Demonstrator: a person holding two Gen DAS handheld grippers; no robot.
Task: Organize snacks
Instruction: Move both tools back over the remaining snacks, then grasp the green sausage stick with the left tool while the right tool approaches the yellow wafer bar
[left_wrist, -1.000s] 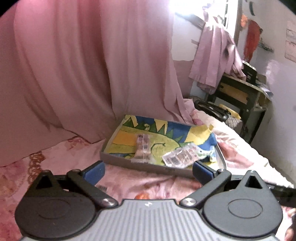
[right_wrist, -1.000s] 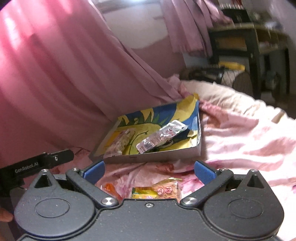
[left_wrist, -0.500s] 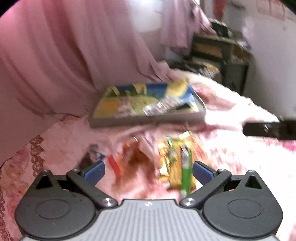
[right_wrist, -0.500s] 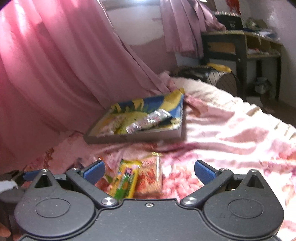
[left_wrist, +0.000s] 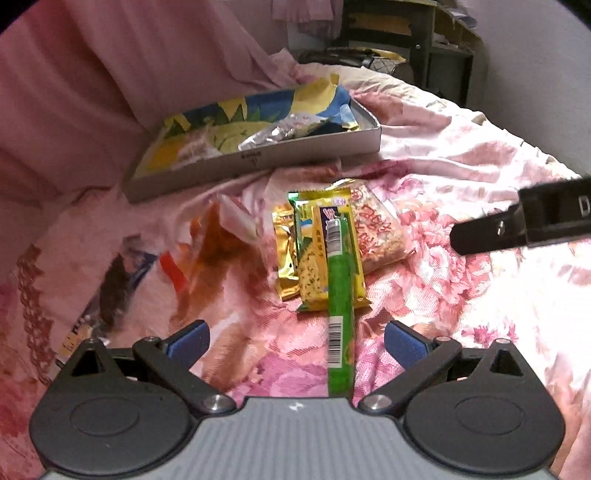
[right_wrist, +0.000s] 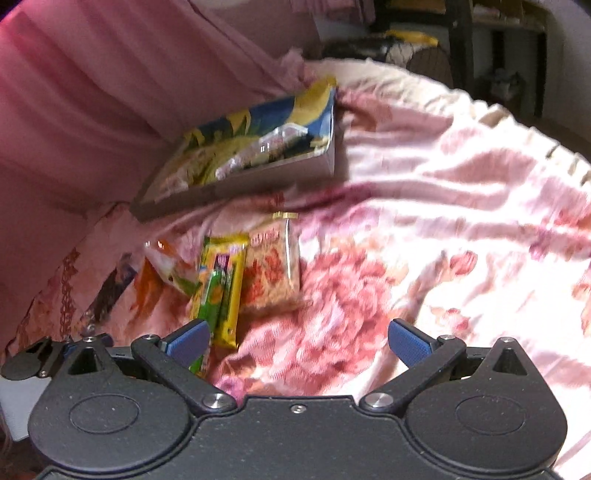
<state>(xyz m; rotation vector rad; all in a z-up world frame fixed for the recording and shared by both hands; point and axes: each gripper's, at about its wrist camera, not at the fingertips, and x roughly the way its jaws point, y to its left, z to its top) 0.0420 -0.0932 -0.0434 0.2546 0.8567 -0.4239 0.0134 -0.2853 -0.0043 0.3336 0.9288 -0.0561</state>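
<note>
Over the green snack stick (left_wrist: 339, 295), left gripper (left_wrist: 295, 338) gapes wide, empty.

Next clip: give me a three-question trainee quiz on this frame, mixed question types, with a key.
1. True or false: the left claw is shut on the long green packet.
2. Multiple choice: the clear bag with red print lies (A) inside the tray, (B) on the floral bedspread beside the yellow wrapper, (C) in the right claw.
3. Fill in: the picture-lined tray already holds a ____ silvery packet.

Key
1. False; both blue pads stand wide apart, and the packet lies loose on the bedspread.
2. B; it touches the yellow wrapper.
3. Crinkled. The right claw is open too.
</note>
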